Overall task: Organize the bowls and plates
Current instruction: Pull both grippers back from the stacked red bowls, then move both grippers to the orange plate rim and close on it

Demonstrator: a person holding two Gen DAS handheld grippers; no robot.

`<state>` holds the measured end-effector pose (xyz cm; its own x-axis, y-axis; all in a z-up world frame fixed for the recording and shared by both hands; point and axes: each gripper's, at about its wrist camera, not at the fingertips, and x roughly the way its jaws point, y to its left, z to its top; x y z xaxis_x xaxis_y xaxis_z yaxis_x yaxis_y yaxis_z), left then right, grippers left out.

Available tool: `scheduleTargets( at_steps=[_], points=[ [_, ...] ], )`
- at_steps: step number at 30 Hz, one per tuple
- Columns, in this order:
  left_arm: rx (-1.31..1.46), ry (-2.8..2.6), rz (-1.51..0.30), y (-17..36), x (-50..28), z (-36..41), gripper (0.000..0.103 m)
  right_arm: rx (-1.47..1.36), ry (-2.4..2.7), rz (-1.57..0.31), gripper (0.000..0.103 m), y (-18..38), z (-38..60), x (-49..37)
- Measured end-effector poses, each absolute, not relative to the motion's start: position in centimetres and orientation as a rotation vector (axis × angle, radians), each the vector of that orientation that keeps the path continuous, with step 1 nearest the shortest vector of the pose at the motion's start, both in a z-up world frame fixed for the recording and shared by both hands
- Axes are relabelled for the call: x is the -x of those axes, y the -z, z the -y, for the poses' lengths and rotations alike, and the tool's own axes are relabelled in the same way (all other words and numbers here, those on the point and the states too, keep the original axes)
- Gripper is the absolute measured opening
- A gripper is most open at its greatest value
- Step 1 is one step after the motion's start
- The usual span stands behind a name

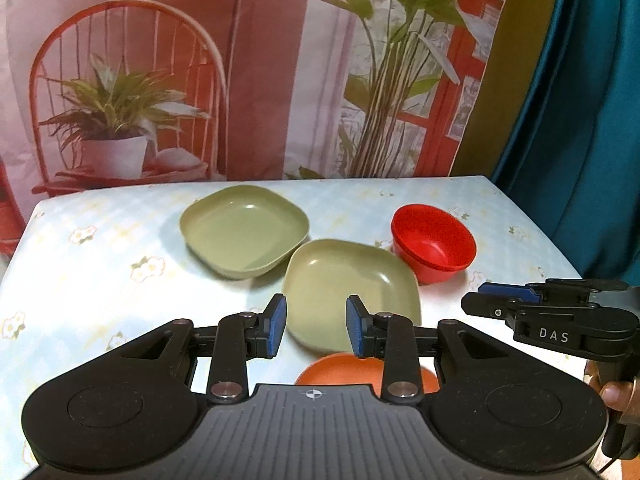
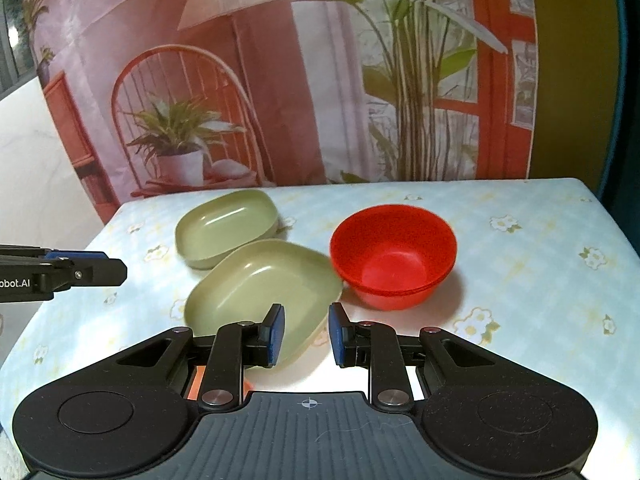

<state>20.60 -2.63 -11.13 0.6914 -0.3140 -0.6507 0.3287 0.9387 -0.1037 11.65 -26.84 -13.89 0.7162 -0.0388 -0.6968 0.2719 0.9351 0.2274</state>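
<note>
- Two green square plates sit mid-surface, the near plate (image 1: 352,292) just beside the far plate (image 1: 244,232); a red bowl (image 1: 434,244) stands to their right and an orange dish (image 1: 360,374) lies nearest.
- They look like light, stiff, slick plastic; pinching a raised rim seems the best hold.
- The left gripper (image 1: 316,326) and right gripper (image 2: 306,332) hover with fingers parted, holding nothing.
</note>
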Motion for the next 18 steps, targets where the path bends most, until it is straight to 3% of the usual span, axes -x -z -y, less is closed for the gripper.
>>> scheduleTargets(
  at_steps=[18],
  points=[
    [0.083,0.295,-0.792,14.0,-17.4,-1.4,0.034,-0.308,0.137,-0.812,0.023,15.6,23.9,-10.7]
  ],
)
